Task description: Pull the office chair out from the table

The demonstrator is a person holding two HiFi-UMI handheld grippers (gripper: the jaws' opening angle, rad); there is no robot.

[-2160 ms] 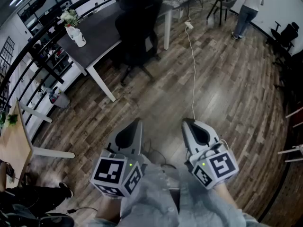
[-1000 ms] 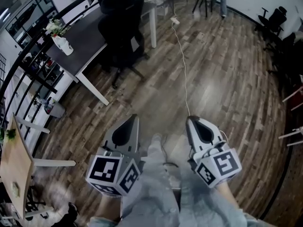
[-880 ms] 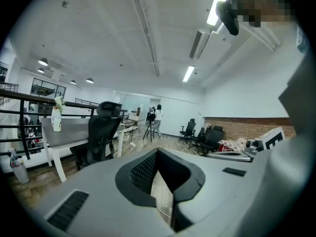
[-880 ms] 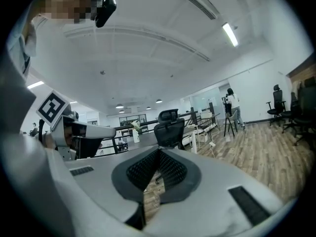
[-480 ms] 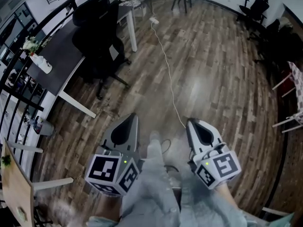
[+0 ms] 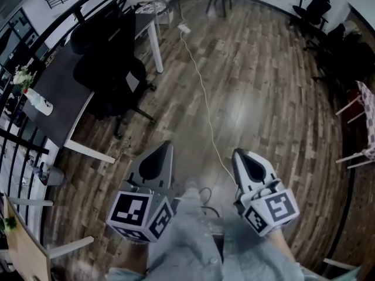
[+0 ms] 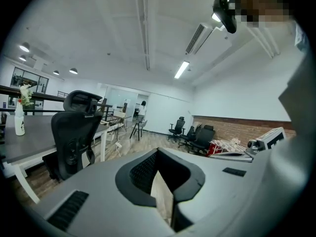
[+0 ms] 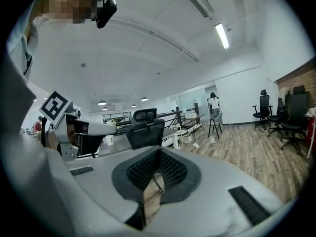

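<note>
Both jaws are clenched shut on nothing: the left gripper (image 6: 166,145) and right gripper (image 6: 239,154) hang over the wood floor (image 6: 263,98), well apart from the black office chair (image 6: 111,69). The chair sits tucked against the dark table (image 6: 58,101) at the upper left of the head view, backrest toward us. We judge this is the approach, so we'd come in on the backrest side, mind the white cable (image 6: 202,98) on the floor, open the jaws before reaching, then take the backrest's top edge and pull straight away, clear of the white table leg (image 6: 156,48).
</note>
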